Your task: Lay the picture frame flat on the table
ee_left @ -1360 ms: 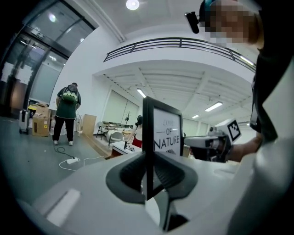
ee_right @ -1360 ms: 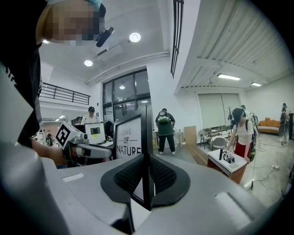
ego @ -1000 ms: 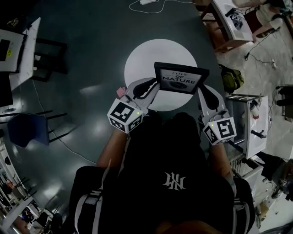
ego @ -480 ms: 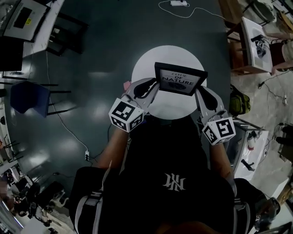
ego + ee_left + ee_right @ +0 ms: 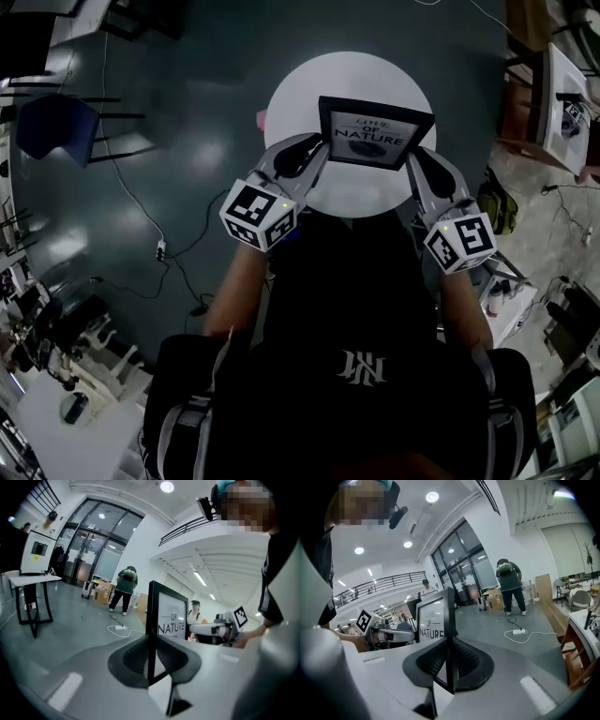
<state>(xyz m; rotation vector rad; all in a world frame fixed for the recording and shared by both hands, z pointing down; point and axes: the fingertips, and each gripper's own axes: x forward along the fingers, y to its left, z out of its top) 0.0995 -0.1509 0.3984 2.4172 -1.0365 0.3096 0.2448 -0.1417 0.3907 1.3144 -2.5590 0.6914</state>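
While fingers [image 5: 298, 169] of left gripper [image 5: 317, 157] and right gripper [image 5: 414, 167] clamp its 9 and 3 o'clock edges, the upright picture frame [image 5: 375, 134] seems light, rigid, breakable.

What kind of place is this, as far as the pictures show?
Probably a large indoor hall used as a workshop or lab: tall glass doors, a railed upper balcony, and a power strip lying on the dark floor.
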